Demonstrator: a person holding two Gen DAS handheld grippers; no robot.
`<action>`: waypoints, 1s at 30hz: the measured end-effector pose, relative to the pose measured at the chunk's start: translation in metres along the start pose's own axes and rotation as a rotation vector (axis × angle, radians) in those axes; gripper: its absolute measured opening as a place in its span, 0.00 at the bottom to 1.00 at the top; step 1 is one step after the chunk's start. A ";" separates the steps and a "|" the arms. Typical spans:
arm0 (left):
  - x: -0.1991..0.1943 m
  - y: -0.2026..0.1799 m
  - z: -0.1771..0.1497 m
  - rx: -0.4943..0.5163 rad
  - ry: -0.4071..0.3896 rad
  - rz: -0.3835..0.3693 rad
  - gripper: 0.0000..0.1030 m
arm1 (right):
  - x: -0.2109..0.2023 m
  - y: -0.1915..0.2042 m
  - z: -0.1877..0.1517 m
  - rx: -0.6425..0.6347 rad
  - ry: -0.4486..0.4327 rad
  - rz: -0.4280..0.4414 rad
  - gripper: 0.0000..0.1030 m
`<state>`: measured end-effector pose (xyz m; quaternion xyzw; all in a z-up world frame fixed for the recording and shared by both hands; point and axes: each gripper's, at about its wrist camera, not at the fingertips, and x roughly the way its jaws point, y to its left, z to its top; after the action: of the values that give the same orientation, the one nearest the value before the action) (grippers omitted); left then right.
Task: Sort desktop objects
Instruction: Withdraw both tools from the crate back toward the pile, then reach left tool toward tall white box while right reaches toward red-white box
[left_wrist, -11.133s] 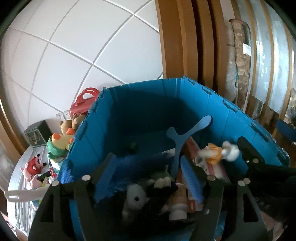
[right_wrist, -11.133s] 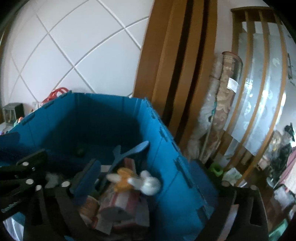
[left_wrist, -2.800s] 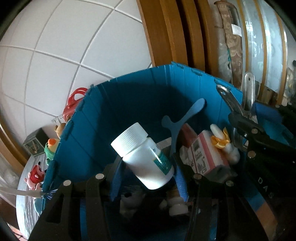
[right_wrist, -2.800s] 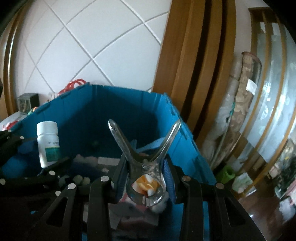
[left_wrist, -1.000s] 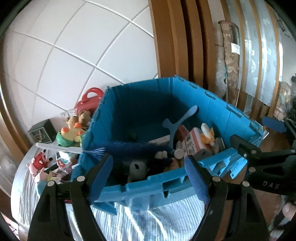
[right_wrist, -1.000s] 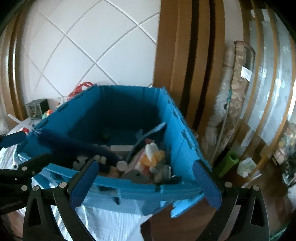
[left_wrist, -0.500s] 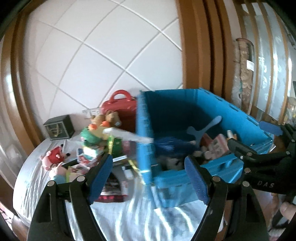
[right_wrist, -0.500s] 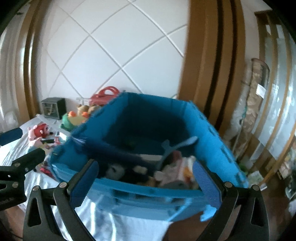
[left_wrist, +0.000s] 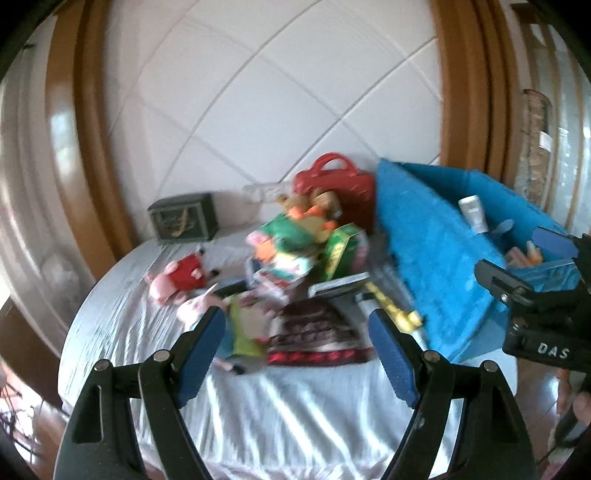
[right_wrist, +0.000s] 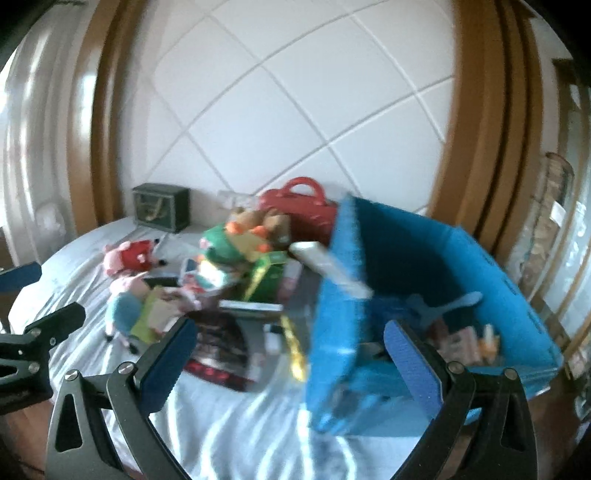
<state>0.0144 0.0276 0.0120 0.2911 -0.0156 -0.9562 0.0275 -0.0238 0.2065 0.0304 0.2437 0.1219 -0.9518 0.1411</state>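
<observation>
Since one second ago both views are swung away from the blue corrugated-plastic bin (left_wrist: 432, 258), which then filled the frames and is now set to the right side; the heap of unsorted objects is brought to the centre. Both frames are blurred by motion.

The left gripper (left_wrist: 295, 350) is held with its blue-padded fingers (left_wrist: 201, 350) spread wide, and nothing is clasped between them. The right gripper (right_wrist: 288, 363) is likewise spread wide and empty. The heap lies beyond the fingertips of both, untouched: a pink-and-red plush pig (left_wrist: 181, 275), a green-and-orange plush toy (left_wrist: 291, 229), a green carton (left_wrist: 341, 251), a flat dark red-patterned packet (left_wrist: 314, 332) and a yellow stick-shaped object (left_wrist: 393, 308). The packet is seen between the left fingertips, farther off.

The objects rest on a round table under a white cloth (left_wrist: 280, 417); open cloth is seen in front of the heap. The bin stands at the table's right edge, just beside the heap. A red handbag (left_wrist: 336, 184) and a dark green box (left_wrist: 183, 218) are set against the white diamond-panelled wall (left_wrist: 277, 92).

The letters "DAS" are read on the right gripper's body in the left view. Other labels cannot be read.
</observation>
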 end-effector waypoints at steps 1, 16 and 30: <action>0.002 0.012 -0.003 -0.013 0.014 0.004 0.78 | 0.001 0.013 0.000 -0.011 0.009 0.009 1.00; 0.056 0.097 -0.034 -0.160 0.167 0.085 0.78 | 0.069 0.089 -0.004 -0.090 0.150 0.115 1.00; 0.145 0.167 -0.062 -0.268 0.371 0.256 0.78 | 0.205 0.088 -0.036 -0.056 0.350 0.257 1.00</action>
<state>-0.0644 -0.1493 -0.1125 0.4509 0.0800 -0.8687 0.1889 -0.1519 0.0927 -0.1162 0.4150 0.1389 -0.8653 0.2446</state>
